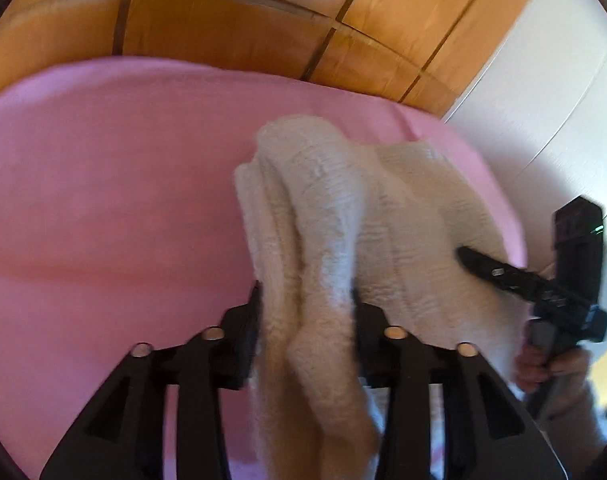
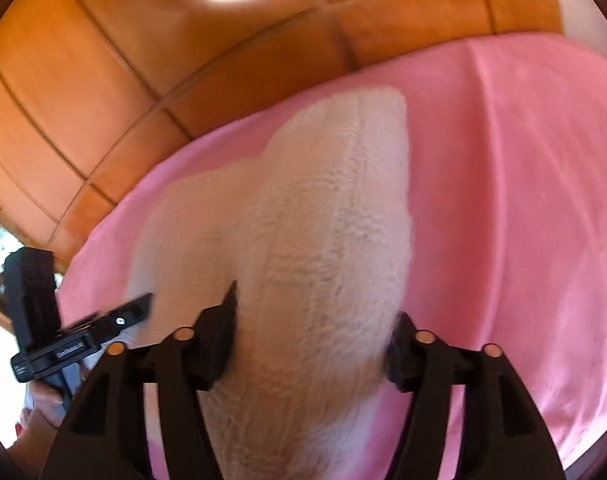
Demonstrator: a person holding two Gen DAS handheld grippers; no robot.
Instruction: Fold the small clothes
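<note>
knitwear — a soft, light cream garment [image 1: 343, 220] — lies bunched on the pink bed cover [image 1: 103, 200], running between the fingers of both the left tool [image 1: 305, 300] and right tool [image 2: 315, 312]; whether either pinches it i cannot tell — take a doubled edge.

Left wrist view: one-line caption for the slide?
Left tool straddling a bunched cream knit garment on the pink sheet, right tool at its far edge.
</note>
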